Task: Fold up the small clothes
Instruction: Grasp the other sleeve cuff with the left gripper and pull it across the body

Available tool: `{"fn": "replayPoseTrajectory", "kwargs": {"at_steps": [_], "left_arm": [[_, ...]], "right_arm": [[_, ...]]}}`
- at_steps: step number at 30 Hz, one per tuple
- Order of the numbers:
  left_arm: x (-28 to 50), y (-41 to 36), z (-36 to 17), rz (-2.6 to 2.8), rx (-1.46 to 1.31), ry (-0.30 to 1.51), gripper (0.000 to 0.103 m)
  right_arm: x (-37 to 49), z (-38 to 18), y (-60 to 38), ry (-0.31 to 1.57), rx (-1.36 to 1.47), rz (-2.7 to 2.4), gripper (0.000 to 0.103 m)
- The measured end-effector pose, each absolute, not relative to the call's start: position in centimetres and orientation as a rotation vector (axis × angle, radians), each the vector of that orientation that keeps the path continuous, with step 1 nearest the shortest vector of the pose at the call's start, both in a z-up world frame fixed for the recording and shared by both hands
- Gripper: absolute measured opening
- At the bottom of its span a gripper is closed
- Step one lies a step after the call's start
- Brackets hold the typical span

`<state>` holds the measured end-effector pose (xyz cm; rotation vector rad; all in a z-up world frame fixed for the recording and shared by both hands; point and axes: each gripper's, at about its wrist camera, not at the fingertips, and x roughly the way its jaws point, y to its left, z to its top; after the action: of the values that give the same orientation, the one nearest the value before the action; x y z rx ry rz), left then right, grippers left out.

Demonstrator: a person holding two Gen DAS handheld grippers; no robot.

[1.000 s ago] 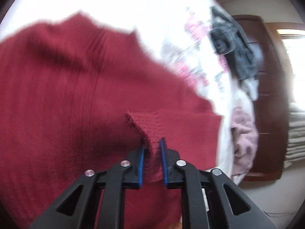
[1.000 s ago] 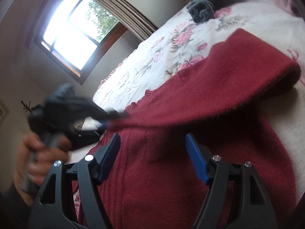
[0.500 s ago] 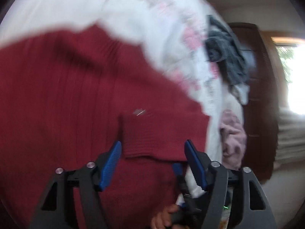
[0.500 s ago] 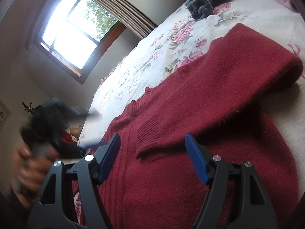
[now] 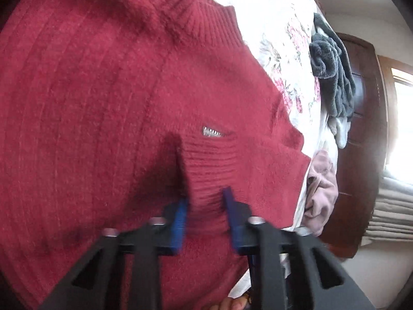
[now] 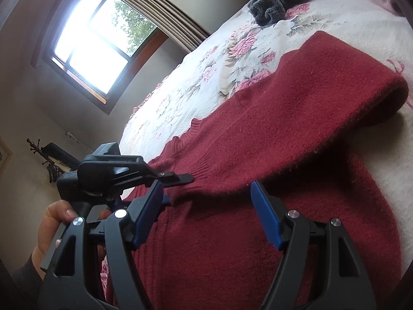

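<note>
Left black gripper with blue pads [image 5: 205, 213] pinching ribbed cuff of folded sleeve [image 5: 214, 160] on dark red knit sweater [image 5: 90, 103], spread flat on white floral bedspread [image 6: 206, 72]. Right black gripper with blue pads [image 6: 206, 215] spread wide, holding nothing, above sweater body. Bare bedspread beyond collar; grey fleece garment [image 6: 273, 2] farther off. No legible writing.

The sweater [image 5: 103, 103] is deep red knit, ribbed at collar and cuff [image 5: 214, 165], with a small silver zip [image 5: 211, 132] showing just above the cuff. It lies on a white bedspread [image 6: 206, 77] printed with pink roses and grey-green leaves, where a charcoal-grey garment [image 5: 333, 77] and a dusty-pink garment [image 5: 320, 193] are also heaped. Both the left tongs [image 5: 205, 222] and the right tongs [image 6: 206, 214] are black with blue pads, the door [image 5: 361, 142] is dark brown wood, and the window [image 6: 95, 41] frame is brown.
</note>
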<state>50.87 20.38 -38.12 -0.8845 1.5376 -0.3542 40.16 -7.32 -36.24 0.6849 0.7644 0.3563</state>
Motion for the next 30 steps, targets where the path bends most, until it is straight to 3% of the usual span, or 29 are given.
{"fn": "replayPoseTrajectory", "kwargs": {"at_steps": [3,16,21,30], "left_arm": [[50.9,20.5,-36.5,-0.367,-0.841,1.493,0.01],[51.5,32.1,-24.4,-0.276,-0.681,1.217,0.009],[51.2,36.1,-25.5,-0.203,-0.663,1.226,0.009],[49.6,39.0,-32.3,-0.112,-0.67,1.317,0.009]], "right_arm": [[40.1,-36.3,-7.2,0.766,0.681,0.36,0.071],[39.9,-35.6,-6.1,0.768,0.664,0.426,0.07],[40.2,-35.8,-5.8,0.779,0.657,0.432,0.07],[40.2,-35.9,-5.6,0.79,0.649,0.429,0.07]]}}
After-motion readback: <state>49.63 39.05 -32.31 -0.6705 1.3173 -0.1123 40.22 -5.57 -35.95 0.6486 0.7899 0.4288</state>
